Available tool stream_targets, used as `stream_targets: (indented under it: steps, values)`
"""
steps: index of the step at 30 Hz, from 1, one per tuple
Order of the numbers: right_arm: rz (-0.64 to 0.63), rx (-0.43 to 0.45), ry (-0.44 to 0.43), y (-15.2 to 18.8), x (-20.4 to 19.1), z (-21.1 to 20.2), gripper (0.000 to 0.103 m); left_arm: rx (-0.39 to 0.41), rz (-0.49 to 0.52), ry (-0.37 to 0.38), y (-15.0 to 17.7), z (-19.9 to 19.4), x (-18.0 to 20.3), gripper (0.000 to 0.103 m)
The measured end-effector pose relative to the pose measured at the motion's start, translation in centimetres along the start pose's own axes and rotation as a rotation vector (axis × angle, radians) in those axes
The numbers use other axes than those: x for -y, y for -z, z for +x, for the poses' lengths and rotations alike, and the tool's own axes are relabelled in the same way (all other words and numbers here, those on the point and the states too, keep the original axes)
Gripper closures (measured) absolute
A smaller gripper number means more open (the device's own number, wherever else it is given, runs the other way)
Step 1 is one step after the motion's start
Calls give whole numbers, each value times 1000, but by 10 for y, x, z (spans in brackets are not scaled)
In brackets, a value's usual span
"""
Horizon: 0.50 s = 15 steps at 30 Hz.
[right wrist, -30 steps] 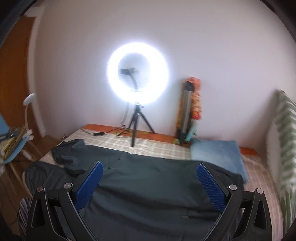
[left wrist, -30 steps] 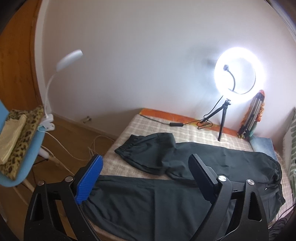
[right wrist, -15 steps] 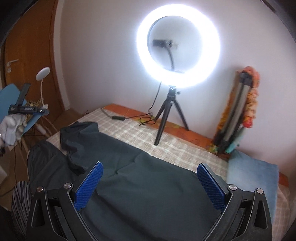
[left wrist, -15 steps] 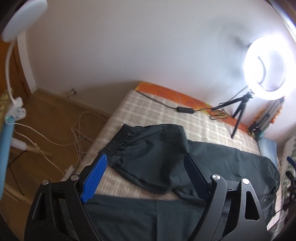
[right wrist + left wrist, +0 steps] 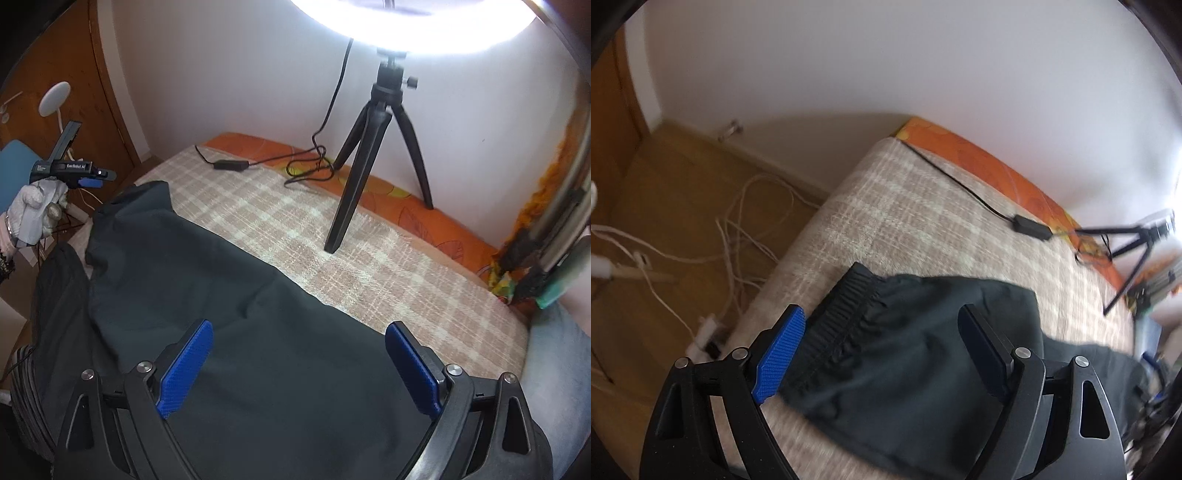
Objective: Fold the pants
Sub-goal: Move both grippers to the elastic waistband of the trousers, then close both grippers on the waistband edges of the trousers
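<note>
You have one bed [image 5: 369, 254] before you, covered in a beige-and-white checked cloth of coarse weave, with an orange patterned strip along the wall at 12 o'clock. On it lies one pair of dark pants [image 5: 258, 350], matte and soft, spread flat across the near half, with one leg doubled back toward 10 o'clock in the right wrist view. One black tripod [image 5: 373, 147] stands on three thin legs at 1 o'clock beyond the pants, carrying one glowing ring light [image 5: 406, 26]. One black cable with an oblong inline switch [image 5: 231, 165] trails over the checks at 11 o'clock.

Your two grippers are both over the pants, each with two fingers padded in ribbed blue. Your right gripper [image 5: 299, 365] stands wide, though its jaws have just been closing a little; the broad flat cloth lies beneath and between the fingers, and neither pad presses on it. Your left gripper [image 5: 882, 354] also stands wide, having narrowed slightly; the gathered, ridged elastic cuff [image 5: 846, 317] lies just beside its 9 o'clock finger, with the leg cloth running under the gap toward 3 o'clock. Whether that pad touches the cuff, you cannot tell from here.
</note>
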State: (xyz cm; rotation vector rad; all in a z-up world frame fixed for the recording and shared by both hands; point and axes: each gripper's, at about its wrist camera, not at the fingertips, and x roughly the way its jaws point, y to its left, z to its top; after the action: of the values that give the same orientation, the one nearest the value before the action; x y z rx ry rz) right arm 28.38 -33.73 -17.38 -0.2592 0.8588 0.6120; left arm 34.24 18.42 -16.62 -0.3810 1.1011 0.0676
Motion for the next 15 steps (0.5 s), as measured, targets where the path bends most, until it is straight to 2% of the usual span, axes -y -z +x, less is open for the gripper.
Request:
stream_targets:
  steps: [6, 10, 15]
  values:
    - [-4, -62, -16, -7, 10, 38, 7, -43, -8, -30, -5, 34, -3, 19]
    - [-1, -87, -24, -12, 17, 55, 7, -45, 8, -85, -5, 47, -2, 20]
    - [-8, -117, -28, -14, 23, 73, 5, -22, 95, -175, -2, 50, 11, 25]
